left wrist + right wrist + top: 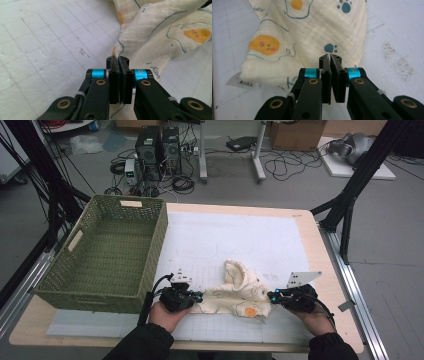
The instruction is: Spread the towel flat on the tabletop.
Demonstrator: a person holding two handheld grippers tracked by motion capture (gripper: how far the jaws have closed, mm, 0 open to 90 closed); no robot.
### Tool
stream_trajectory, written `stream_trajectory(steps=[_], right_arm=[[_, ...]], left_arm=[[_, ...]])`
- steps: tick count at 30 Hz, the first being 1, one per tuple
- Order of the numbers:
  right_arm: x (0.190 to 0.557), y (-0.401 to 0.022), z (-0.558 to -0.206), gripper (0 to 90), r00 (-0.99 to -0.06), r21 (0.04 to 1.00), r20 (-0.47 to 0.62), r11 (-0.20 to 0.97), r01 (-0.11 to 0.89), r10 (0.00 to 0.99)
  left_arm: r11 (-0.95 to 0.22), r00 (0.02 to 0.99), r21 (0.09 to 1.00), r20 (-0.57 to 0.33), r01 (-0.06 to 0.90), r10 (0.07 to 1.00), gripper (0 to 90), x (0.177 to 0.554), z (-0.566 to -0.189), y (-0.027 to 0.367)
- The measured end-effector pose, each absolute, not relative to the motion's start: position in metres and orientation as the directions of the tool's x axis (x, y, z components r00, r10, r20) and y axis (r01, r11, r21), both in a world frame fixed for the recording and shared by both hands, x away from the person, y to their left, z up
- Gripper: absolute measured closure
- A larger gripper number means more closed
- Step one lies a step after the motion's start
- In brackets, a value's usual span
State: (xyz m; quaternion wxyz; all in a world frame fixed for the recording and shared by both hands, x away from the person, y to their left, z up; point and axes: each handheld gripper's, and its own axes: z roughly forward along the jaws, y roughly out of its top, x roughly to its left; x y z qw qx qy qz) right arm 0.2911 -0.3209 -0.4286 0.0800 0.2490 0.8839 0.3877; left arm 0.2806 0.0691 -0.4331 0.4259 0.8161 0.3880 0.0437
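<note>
A cream muslin cloth (235,295) printed with orange faces and blue paw marks lies crumpled on the white gridded mat (240,235) near the front edge. My left gripper (197,297) is at the cloth's left end. In the left gripper view its jaws (117,60) are shut, with the edge of the cloth (160,27) pinched at their tips. My right gripper (272,296) is at the right end. In the right gripper view its jaws (329,58) are shut on a thin fold of the cloth (312,32). A white label (239,81) sticks out of the cloth's corner.
A green woven basket (155,250) with nothing in it stands on the table's left side, close to my left hand. The wooden table's right edge (320,250) lies beyond the mat. Computers, cables and black frame legs are on the floor behind.
</note>
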Motion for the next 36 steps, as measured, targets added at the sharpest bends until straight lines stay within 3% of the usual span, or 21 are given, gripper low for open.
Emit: stream_trajectory(steps=[2,8,17,19,22,24,36], right_arm=[[0.291,-0.321,-0.428,83.9,-0.868,0.730,0.056,0.573,0.373,0.494],[0.300,-0.323,-0.412,70.4,-0.861,0.795,0.089,0.486,0.364,0.500],[0.329,-0.308,-0.429,61.9,-0.837,0.769,0.096,0.494,0.406,0.539],[0.334,-0.304,-0.435,66.6,-0.837,0.755,0.111,0.502,0.421,0.535],[0.337,-0.297,-0.443,83.6,-0.859,0.720,0.128,0.550,0.424,0.495],[0.335,-0.295,-0.443,89.2,-0.870,0.713,0.120,0.569,0.411,0.478],[0.319,-0.322,-0.428,89.5,-0.847,0.741,0.067,0.542,0.396,0.527]], left_arm=[[-0.324,0.698,0.737,-0.269,0.593,0.664,86.2,0.281,-0.432,0.069],[-0.260,0.698,0.770,-0.309,0.582,0.646,69.8,0.285,-0.419,0.071],[-0.250,0.724,0.800,-0.298,0.545,0.622,69.2,0.306,-0.403,0.049],[-0.252,0.725,0.796,-0.307,0.551,0.616,68.7,0.312,-0.403,0.043],[-0.245,0.724,0.797,-0.314,0.553,0.614,68.7,0.318,-0.405,0.033],[-0.248,0.724,0.795,-0.313,0.553,0.614,68.8,0.322,-0.406,0.027],[-0.272,0.714,0.769,-0.315,0.578,0.625,67.4,0.344,-0.415,0.002]])
